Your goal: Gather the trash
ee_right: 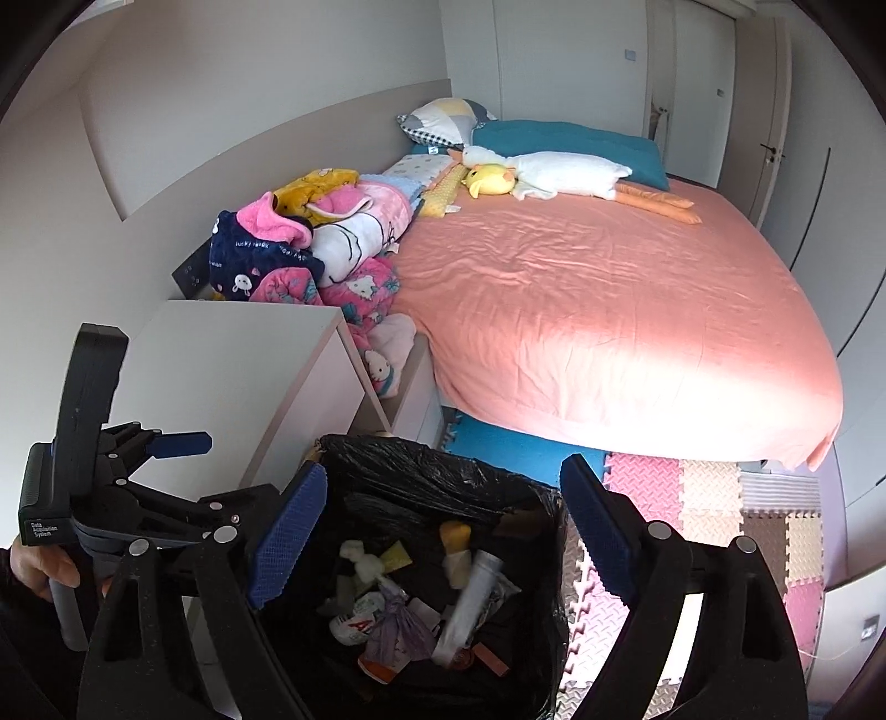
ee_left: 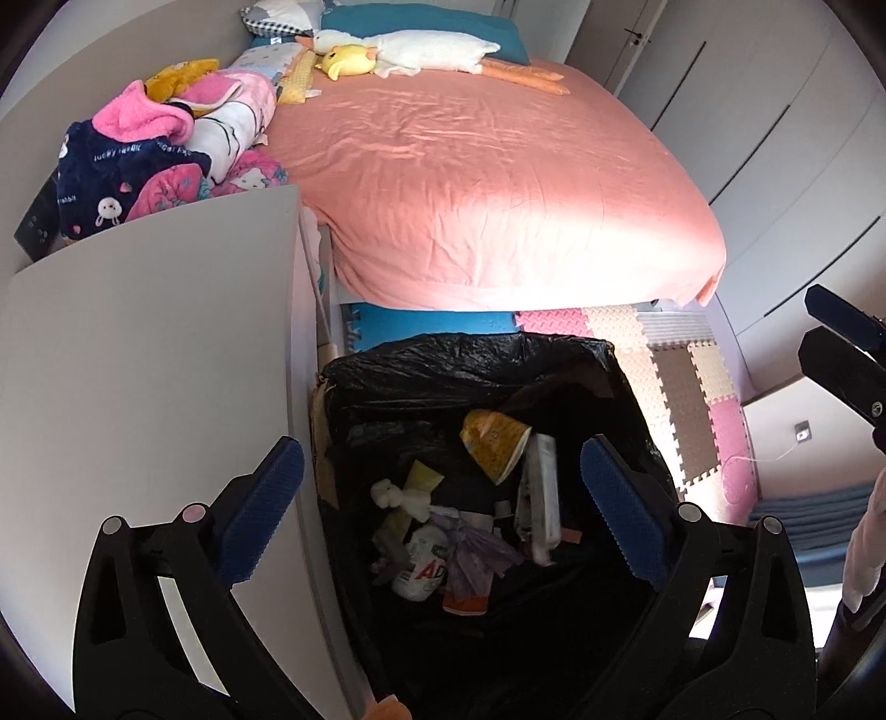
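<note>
A trash bin lined with a black bag (ee_left: 443, 354) stands on the floor between a white cabinet and the bed; it shows in the right wrist view (ee_right: 421, 459) too. Inside lie a yellow paper cup (ee_left: 493, 443), a white bottle (ee_left: 423, 565), a purple knotted bag (ee_left: 476, 554), a white tube (ee_right: 470, 598) and scraps. My left gripper (ee_left: 443, 493) is open and empty above the bin. My right gripper (ee_right: 437, 531) is open and empty above the bin. The left gripper (ee_right: 166, 448) appears at the left of the right wrist view.
A white cabinet (ee_left: 144, 354) stands left of the bin. A bed with a pink sheet (ee_left: 487, 183) lies beyond, with plush toys (ee_left: 421, 50) and a pile of blankets (ee_left: 166, 155). Coloured foam mats (ee_left: 681, 376) cover the floor.
</note>
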### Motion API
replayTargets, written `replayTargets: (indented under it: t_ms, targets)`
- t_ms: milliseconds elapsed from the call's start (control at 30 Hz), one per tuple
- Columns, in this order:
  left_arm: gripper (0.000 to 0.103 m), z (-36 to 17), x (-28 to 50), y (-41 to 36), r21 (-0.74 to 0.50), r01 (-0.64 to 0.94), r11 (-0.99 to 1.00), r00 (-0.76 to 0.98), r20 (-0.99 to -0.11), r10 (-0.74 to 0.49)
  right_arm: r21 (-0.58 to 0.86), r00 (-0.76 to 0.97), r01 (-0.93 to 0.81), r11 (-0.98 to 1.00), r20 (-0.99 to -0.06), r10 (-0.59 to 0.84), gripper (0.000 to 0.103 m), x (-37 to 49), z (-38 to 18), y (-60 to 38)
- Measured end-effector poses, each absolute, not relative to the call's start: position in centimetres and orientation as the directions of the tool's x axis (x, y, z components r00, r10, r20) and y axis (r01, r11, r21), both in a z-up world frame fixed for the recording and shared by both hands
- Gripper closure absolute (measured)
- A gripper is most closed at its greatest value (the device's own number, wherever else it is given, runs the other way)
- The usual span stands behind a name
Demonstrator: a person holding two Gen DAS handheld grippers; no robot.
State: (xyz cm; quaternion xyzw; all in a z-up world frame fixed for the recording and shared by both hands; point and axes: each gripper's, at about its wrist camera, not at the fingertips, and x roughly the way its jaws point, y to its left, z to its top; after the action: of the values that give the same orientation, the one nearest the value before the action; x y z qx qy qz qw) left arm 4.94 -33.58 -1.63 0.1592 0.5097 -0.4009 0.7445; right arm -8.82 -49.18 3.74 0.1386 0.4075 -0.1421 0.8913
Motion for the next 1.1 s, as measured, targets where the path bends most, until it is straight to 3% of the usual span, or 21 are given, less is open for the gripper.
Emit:
replayTargets:
  t_ms: [1100]
  targets:
    - [0.006, -1.6, 5.1, -33.0, -0.156, 0.759, 0.633, 0.18, -0.883, -0.434, 0.129, 0.624, 0.344, 0.93, -0.772, -0.124, 0.017, -8.6, 3.6, -48.0]
